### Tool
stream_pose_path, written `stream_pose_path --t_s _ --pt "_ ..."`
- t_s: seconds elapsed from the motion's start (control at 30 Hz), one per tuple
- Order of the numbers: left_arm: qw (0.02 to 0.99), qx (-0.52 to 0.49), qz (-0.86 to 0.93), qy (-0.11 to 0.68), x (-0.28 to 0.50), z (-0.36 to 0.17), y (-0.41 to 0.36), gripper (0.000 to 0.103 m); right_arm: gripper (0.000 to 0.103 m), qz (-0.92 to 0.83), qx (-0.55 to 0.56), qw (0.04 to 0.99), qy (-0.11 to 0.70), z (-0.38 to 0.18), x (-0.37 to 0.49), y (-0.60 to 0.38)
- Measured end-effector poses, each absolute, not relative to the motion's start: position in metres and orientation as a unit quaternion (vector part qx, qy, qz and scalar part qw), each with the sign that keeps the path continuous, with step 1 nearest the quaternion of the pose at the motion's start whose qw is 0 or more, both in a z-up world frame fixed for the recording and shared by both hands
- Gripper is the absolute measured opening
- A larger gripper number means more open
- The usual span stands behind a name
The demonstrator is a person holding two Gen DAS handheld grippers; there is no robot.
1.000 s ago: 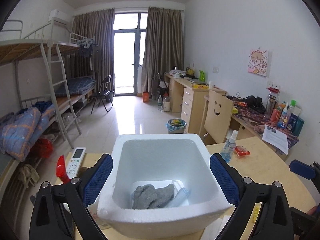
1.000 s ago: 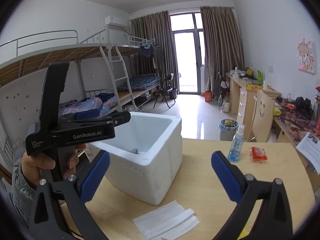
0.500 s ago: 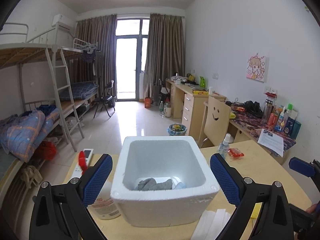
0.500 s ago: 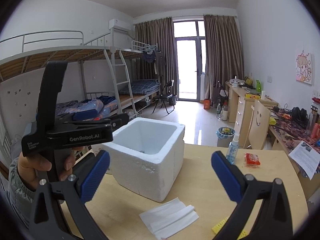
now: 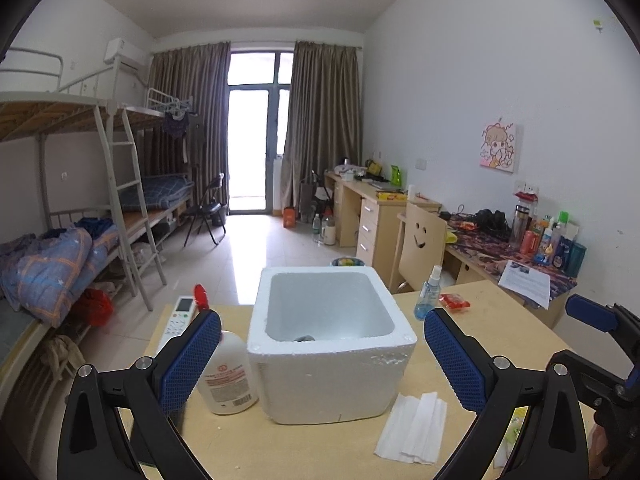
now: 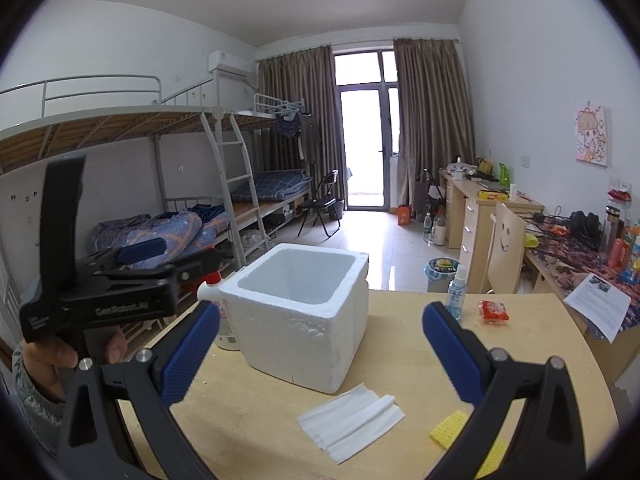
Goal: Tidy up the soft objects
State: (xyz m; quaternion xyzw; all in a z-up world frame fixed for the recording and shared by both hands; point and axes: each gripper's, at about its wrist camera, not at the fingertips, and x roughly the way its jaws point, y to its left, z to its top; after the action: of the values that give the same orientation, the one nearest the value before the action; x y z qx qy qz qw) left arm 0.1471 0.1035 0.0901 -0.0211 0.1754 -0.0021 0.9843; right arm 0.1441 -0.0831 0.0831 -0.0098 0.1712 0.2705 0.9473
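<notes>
A white foam box (image 5: 332,344) stands open-topped on the wooden desk (image 5: 500,328), with a scrap of grey cloth (image 5: 305,337) just visible at its bottom. Folded white tissue (image 5: 414,428) lies flat on the desk at 5 o'clock from the box, close beside it. The left tongs (image 5: 322,356) gape wide, holding nothing, the box between their pads. The right tongs (image 6: 320,340) are equally wide and empty, with the tissue (image 6: 352,420) at 6 o'clock, between them.
</notes>
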Motion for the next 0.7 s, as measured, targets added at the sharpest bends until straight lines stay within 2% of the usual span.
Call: stream_pose_path --t_s 0.5,0.7 --pt "0.990 -0.039 -0.008 0.136 0.101 0.062 0.081 0.102 0.102 0.256 0.001 0.954 0.158 0.060 0.120 -0.104" --pt "0.990 -0.056 0.021 0.130 0.088 0.045 0.072 0.102 0.102 0.268 -0.012 0.955 0.129 0.051 0.108 -0.120"
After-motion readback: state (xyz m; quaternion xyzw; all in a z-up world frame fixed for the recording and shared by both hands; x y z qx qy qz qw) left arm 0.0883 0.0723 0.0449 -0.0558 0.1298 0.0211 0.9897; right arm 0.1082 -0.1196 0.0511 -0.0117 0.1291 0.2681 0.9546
